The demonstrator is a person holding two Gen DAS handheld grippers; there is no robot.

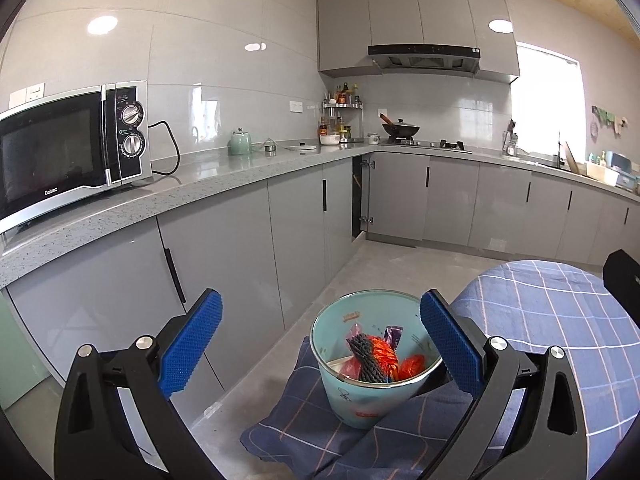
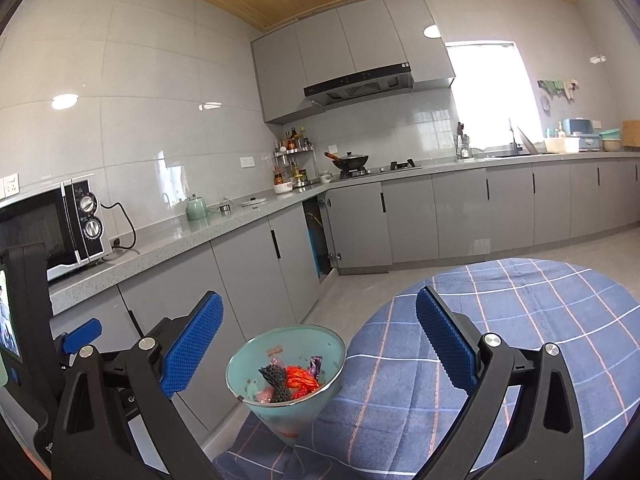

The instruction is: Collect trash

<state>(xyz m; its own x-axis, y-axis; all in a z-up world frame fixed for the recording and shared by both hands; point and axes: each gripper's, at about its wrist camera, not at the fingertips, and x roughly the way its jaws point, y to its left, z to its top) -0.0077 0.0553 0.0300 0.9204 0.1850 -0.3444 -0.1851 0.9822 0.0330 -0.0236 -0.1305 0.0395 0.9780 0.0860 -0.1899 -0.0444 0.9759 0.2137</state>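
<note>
Teal plastic forms the bin (image 1: 362,396), a small round pail that sits at the edge of a tabletop (image 1: 560,320) draped in a blue checked cloth (image 1: 304,432). Inside the bin lies the trash (image 1: 380,360): crumpled red-orange wrappers, a dark ridged wrapper, a purple scrap and a pink piece. Small printed marks show on the bin's wall, including a red label near its base, but none can be read.

The left hand-held gripper (image 1: 320,346) hangs above and just before the bin, its blue textured pads spread wide with nothing between them. The right hand-held gripper (image 2: 318,342) is likewise spread wide and empty, the bin showing through the gap between its pads. In the right wrist view the left tool's black body appears at the left edge.

Along the left wall runs a grey speckled counter (image 1: 200,184) over glossy grey cabinets. A black and silver microwave (image 1: 72,148) stands on it, the brand "Galanz" printed on its lower front. Farther along sit a pale green kettle (image 1: 240,143), a rack of sauce bottles (image 1: 342,116) with labels too small to read, and a black wok (image 1: 401,128) on the hob.
</note>
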